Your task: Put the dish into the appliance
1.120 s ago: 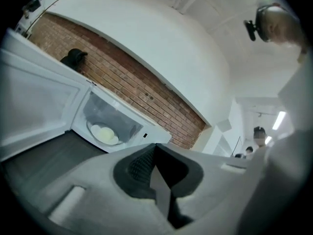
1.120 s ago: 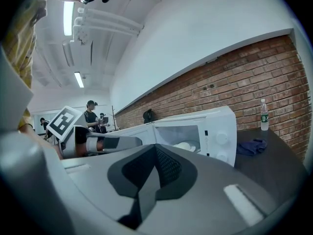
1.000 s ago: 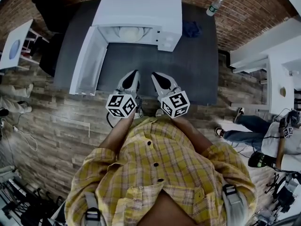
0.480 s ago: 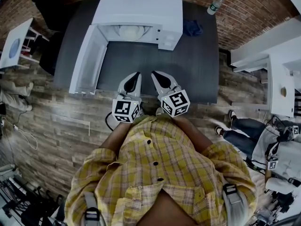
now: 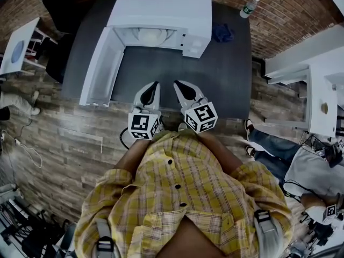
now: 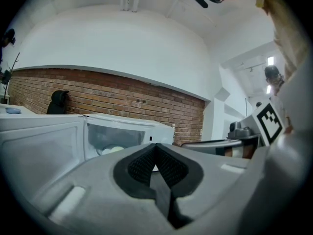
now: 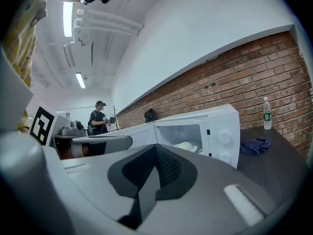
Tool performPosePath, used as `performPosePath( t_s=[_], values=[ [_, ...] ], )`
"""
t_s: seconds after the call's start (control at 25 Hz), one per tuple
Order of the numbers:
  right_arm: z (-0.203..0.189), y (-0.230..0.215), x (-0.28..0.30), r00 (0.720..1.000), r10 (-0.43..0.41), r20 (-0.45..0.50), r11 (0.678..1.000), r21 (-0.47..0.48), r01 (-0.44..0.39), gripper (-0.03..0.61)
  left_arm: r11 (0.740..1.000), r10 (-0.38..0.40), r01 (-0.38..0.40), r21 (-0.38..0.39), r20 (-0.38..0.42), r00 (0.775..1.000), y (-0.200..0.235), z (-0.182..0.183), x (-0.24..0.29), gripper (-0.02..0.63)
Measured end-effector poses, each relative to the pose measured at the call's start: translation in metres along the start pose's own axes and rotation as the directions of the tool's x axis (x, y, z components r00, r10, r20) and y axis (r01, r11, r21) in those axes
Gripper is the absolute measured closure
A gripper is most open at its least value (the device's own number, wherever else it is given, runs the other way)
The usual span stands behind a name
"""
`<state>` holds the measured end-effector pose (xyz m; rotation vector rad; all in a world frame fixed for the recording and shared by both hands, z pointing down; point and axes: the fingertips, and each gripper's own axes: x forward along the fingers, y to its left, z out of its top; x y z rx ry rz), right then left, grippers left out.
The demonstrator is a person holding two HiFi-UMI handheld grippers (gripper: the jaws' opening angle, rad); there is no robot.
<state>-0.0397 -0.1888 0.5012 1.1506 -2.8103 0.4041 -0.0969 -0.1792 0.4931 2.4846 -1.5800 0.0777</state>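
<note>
Table (image 5: 226,74), dish (image 5: 150,36) in microwave (image 5: 161,7), beyond right tool (image 5: 181,89)

We read no words, brands or numbers anywhere. The bottle (image 5: 250,6) at one o'clock bears a label too small for us.

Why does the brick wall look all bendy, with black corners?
Left gripper view and right gripper view: a wide-angle lens curves the brick wall and darkens the corners. Head view: the floor planks bend too. Right gripper view: the ceiling light glares white.
</note>
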Motion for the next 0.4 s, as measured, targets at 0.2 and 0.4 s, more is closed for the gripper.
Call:
performPosePath(
  t_s=[0.2,0.4],
  values=[
    [-0.0005,-0.0013,0.0008,1.000,0.002,-0.004,1.000,0.001,-0.002,0.575,1.000,0.012,-0.012,-0.005,0.001,1.000,0.0034,-0.0004,0.0002,0.617],
    [-0.0009,-0.0056,0.0039,1.000,0.003,-0.005,1.000,0.002,-0.003,0.575,1.000,0.022,-0.022,-0.007,-0.004,1.000,0.0074,-0.0039,0.0050,0.617]
  ],
)
